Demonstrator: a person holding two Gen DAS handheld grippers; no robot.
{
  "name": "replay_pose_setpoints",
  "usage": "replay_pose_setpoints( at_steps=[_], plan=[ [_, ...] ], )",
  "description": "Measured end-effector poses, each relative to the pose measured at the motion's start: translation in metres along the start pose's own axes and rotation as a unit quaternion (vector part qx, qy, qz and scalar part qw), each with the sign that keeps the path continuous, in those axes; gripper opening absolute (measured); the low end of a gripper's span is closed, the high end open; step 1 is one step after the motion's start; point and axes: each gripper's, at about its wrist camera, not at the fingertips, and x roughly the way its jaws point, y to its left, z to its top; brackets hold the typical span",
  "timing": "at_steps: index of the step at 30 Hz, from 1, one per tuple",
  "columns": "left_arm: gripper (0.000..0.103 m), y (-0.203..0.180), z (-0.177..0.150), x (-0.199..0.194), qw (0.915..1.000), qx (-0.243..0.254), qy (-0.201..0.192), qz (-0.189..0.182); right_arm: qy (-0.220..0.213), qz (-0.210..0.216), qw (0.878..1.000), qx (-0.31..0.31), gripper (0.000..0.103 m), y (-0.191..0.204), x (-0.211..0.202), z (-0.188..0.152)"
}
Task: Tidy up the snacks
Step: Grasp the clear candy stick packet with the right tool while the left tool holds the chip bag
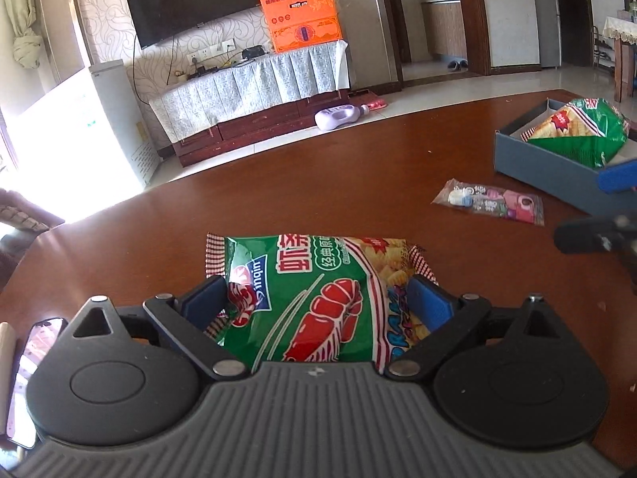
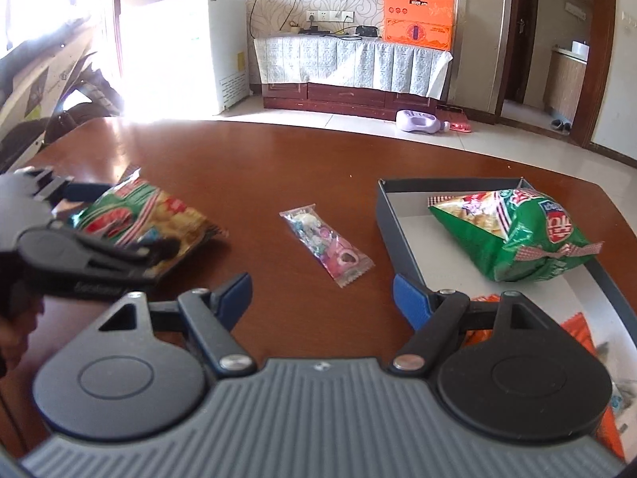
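My left gripper has its blue pads on both sides of a green shrimp-chip bag that lies on the brown table; the same bag and gripper show at the left of the right wrist view. My right gripper is open and empty above the table, just left of a grey box. The box holds a second green chip bag and an orange packet. A small pink candy packet lies on the table between the two grippers; it also shows in the left wrist view.
The grey box with its green bag sits at the table's right. The table's far edge curves ahead. Beyond it stand a TV cabinet, an orange carton and a white fridge.
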Motion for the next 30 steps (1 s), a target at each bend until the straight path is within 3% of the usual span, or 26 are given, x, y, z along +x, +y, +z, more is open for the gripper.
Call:
replay_pose_setpoints(
  at_steps=[9,16,18,21,23,24,25,30],
  plan=[
    [0.103,0.004,0.006,0.002,0.9999,-0.011,0.004,-0.01,0.03,0.008,0.995,-0.093,0.079,0.028,0.036,0.018],
    [0.103,0.013,0.007,0.003,0.9993,-0.022,0.011,-0.028,0.08,-0.005,0.992,-0.093,0.075,0.024,0.081,0.043],
    [0.103,0.011,0.007,0.003,0.9993,-0.022,0.01,-0.028,0.087,0.009,0.994,-0.073,0.073,0.021,0.09,0.047],
    [0.103,0.013,0.008,0.003,0.9993,-0.021,0.01,-0.029,0.093,0.037,0.995,-0.017,0.056,0.01,0.094,0.051],
    [0.103,0.014,0.008,0.004,0.9992,-0.023,0.01,-0.032,0.092,0.034,0.995,-0.021,0.042,0.012,0.089,0.049],
    [0.103,0.015,0.008,0.004,0.9992,-0.023,0.01,-0.033,0.091,0.036,0.995,-0.021,0.031,0.013,0.086,0.047],
    [0.103,0.015,0.008,0.004,0.9991,-0.023,0.01,-0.033,0.091,0.035,0.995,-0.02,0.027,0.014,0.082,0.046],
    [0.103,0.015,0.005,0.003,0.9993,-0.022,0.006,-0.03,0.083,0.037,0.996,-0.003,0.026,0.014,0.059,0.028]
  ],
)
